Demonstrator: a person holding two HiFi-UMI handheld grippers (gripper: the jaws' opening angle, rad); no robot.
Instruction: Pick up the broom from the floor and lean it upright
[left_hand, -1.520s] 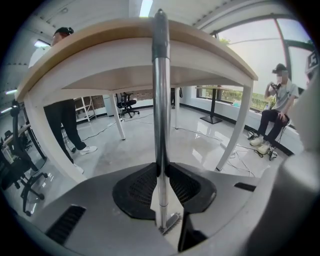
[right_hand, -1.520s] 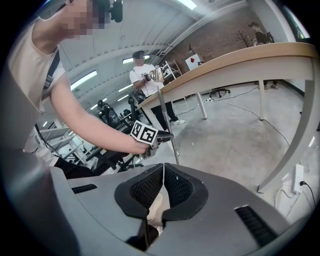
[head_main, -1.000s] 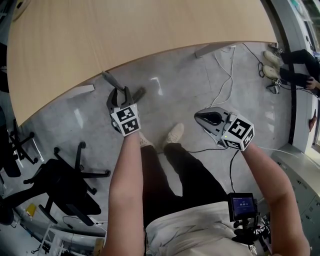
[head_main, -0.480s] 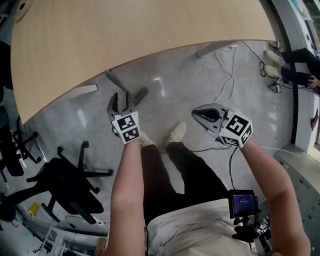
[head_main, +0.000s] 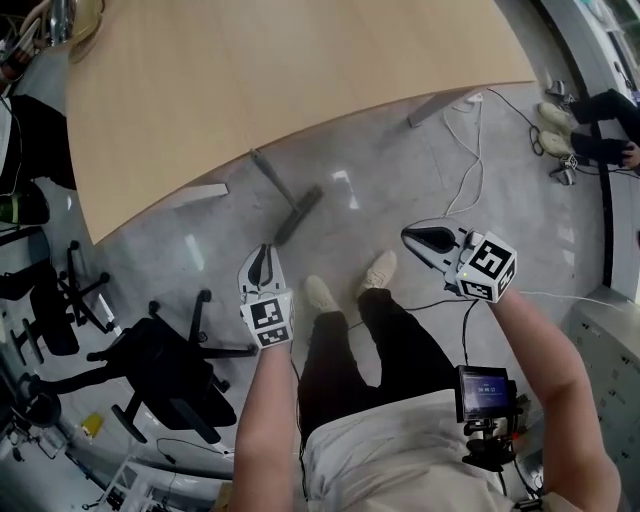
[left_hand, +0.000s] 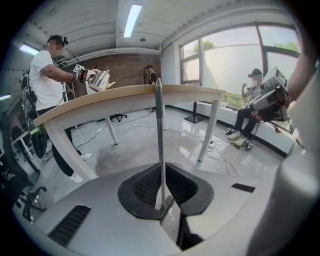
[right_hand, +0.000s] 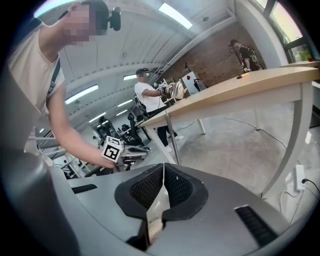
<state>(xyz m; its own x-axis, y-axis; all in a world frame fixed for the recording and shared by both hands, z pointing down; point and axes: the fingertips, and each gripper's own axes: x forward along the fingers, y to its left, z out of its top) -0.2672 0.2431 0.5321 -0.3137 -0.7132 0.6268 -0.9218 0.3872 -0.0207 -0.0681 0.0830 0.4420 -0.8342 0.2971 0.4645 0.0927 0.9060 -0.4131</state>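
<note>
Head view: broom (head_main: 298, 213) propped, brush end on the floor (head_main: 400, 150), handle slanting up to the curved edge of the table (head_main: 300, 70) and resting against it, untouched by either tool. Left hand-held gripper (head_main: 262, 262) near the brush end but apart from it, on the wearer's side. Right hand-held gripper (head_main: 412, 236) well apart, over bare floor beside trailing cables (head_main: 462, 170). Office chair (head_main: 150, 370) toward the lower left, clear of the broom.

Left gripper view: handle of the broom (left_hand: 159, 125) upright in the distance, its top against the table edge (left_hand: 125, 95), seen through the slim gap of the left hand-held gripper (left_hand: 161, 172). Jaws narrow and closing, nothing between them.

Right gripper view: right hand-held gripper (right_hand: 163, 170) with pads drawn together, nothing held, pointed along the table's underside toward the left arm.

Progress, as judged from these views: pick-up done, leaning done, release done; broom apparently self-supporting against the table edge. Remaining: little beyond confirming a stable rest. Possible fault: brush end sliding on the glossy floor, or handle rolling along the curved edge, with no gripper positioned to catch it.
</note>
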